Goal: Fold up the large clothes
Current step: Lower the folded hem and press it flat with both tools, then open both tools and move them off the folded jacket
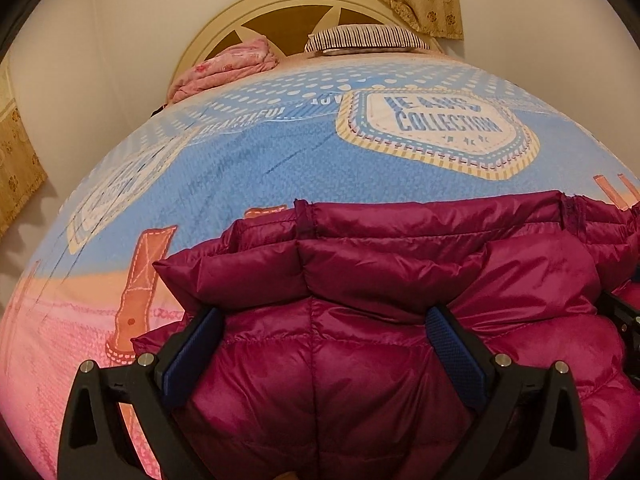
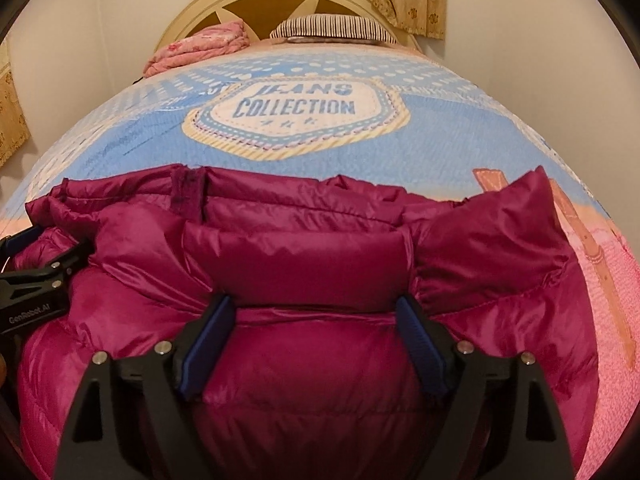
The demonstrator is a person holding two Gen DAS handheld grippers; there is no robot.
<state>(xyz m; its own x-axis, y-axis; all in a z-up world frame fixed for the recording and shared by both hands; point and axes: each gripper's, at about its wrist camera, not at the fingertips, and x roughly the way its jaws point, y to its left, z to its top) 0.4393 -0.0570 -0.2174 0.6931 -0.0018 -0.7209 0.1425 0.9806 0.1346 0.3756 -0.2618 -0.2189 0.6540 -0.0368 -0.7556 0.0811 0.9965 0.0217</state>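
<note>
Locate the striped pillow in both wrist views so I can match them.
Left wrist: striped pillow sits top centre-right, against the headboard, right of the pink folded blanket.
Right wrist: striped pillow sits top centre, also right of the pink folded blanket.
Shared landmark: the JEANS COLLECTION badge printed on the bedspread, just below the pillow in both.

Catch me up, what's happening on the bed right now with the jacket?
A person holding a gripper in each hand is folding a magenta puffer jacket on the bed's blue and pink bedspread. The jacket lies bunched, partly folded. The left gripper and right gripper both sit low over it, jaws wide open, padding bulging between the pads but nothing clamped. A pink blanket and striped pillow lie by the headboard.
</note>
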